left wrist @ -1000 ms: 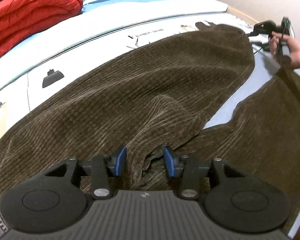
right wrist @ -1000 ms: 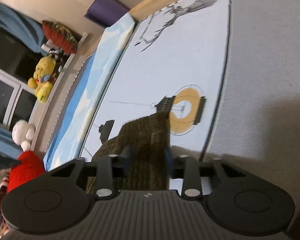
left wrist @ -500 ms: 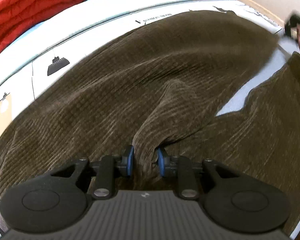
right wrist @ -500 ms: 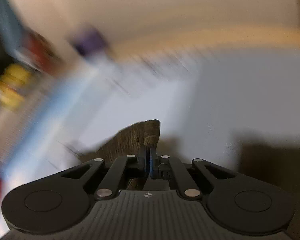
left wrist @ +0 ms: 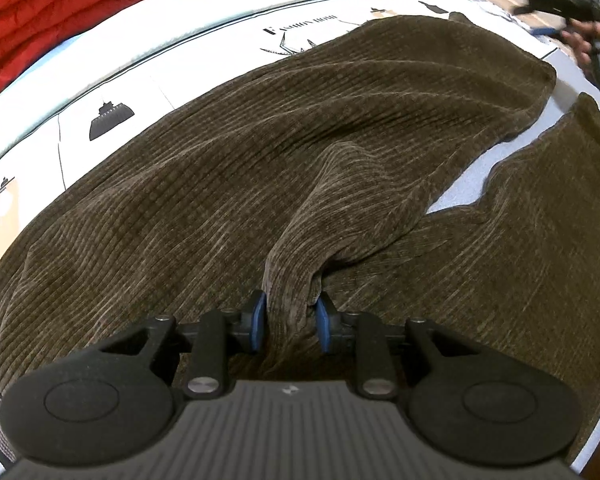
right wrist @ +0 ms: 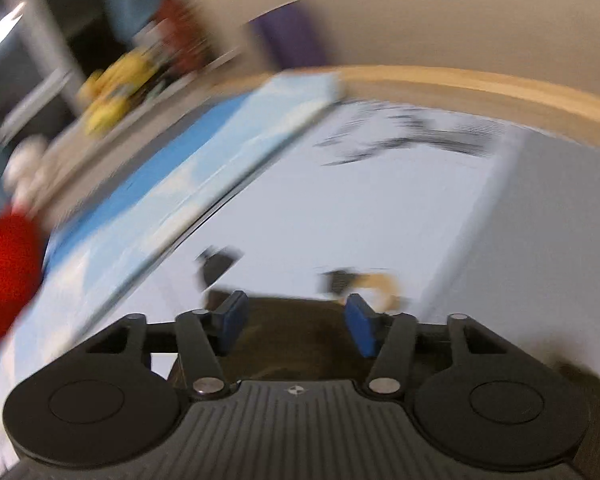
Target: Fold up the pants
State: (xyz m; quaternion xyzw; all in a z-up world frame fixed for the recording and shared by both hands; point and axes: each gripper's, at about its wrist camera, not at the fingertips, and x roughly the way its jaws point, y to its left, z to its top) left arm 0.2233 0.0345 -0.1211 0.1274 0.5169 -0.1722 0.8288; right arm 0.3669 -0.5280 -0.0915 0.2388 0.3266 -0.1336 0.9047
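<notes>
Dark brown corduroy pants (left wrist: 300, 168) lie spread on a bed, one leg folded over toward the far right, the other leg (left wrist: 540, 240) flat at the right. My left gripper (left wrist: 290, 322) is shut on a raised ridge of the pants fabric near the crotch. My right gripper (right wrist: 296, 326) is open above the leg's end (right wrist: 296, 332), which shows dark between the blue pads; that view is blurred. In the left wrist view the right gripper (left wrist: 572, 4) is held in a hand at the far right, above the leg end.
A white printed bedsheet (left wrist: 180, 68) covers the bed. A red folded quilt (left wrist: 52, 12) lies at the far left. A wooden bed edge (right wrist: 480, 88) and a shelf with plush toys (right wrist: 116, 80) lie beyond.
My right gripper has opened and let go of the leg end, and lifted away. My left gripper closed on the fabric ridge and holds it. The upper leg now lies flatter.
</notes>
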